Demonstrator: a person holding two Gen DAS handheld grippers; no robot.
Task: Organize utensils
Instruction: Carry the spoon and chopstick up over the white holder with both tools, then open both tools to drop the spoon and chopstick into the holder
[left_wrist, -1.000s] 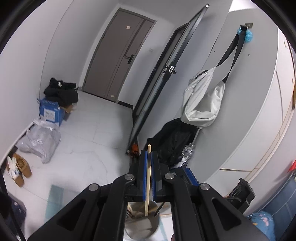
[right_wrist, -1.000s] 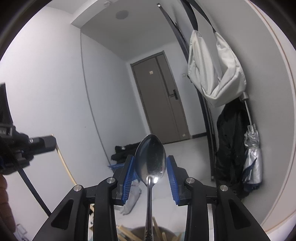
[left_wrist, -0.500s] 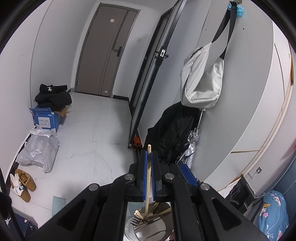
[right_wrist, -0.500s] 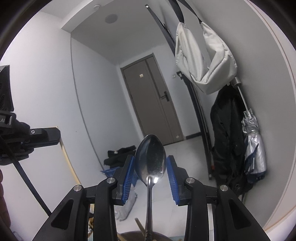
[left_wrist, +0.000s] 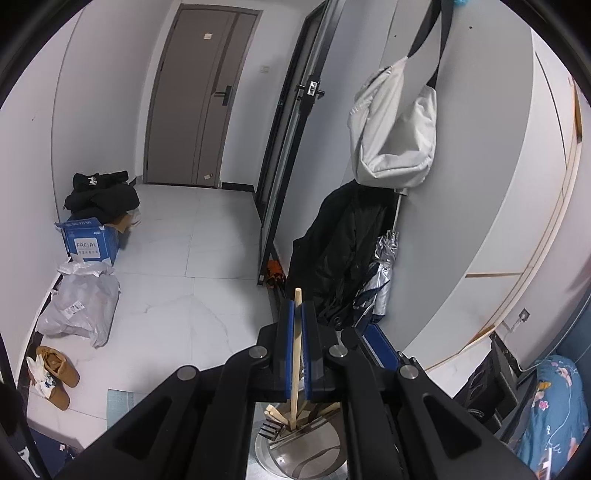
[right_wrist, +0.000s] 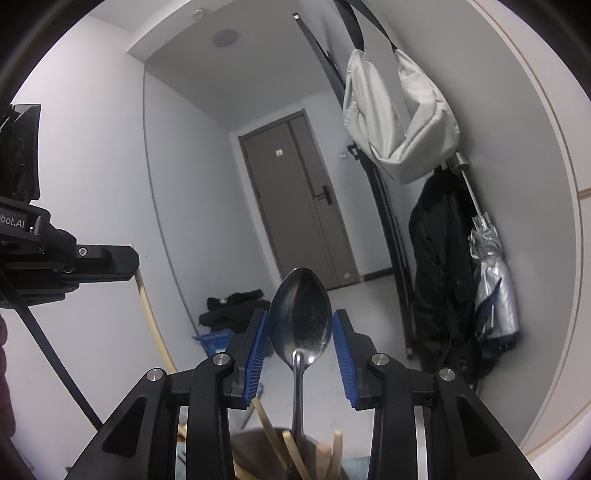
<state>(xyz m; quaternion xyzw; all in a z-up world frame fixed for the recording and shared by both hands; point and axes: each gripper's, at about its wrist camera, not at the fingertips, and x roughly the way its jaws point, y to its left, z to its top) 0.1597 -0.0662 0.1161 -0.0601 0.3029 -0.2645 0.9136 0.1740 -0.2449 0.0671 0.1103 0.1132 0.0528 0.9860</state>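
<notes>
My left gripper (left_wrist: 296, 354) is shut on a wooden chopstick (left_wrist: 295, 354) that stands upright, its lower end in a round metal utensil holder (left_wrist: 295, 454) below. Other chopsticks and a fork lie in the holder. My right gripper (right_wrist: 300, 354) has its blue pads (right_wrist: 255, 354) apart on both sides of a metal spoon (right_wrist: 300, 325), bowl up, without touching it. The spoon's handle goes down into the holder (right_wrist: 288, 458) among wooden chopsticks. The left gripper (right_wrist: 66, 258) and its chopstick (right_wrist: 151, 325) show at the left of the right wrist view.
A hallway lies beyond, with a brown door (left_wrist: 199, 96), a blue box (left_wrist: 90, 240), grey bags (left_wrist: 81, 302) and shoes (left_wrist: 55, 373) on the white tiled floor. A white bag (left_wrist: 395, 125), a black coat (left_wrist: 340, 243) and a folded umbrella (left_wrist: 384, 273) hang on the right wall.
Both grippers have come lower over the holder, which now shows more in both views. The chopstick's lower end now stands among the utensils. The spoon stays between the parted right pads.
</notes>
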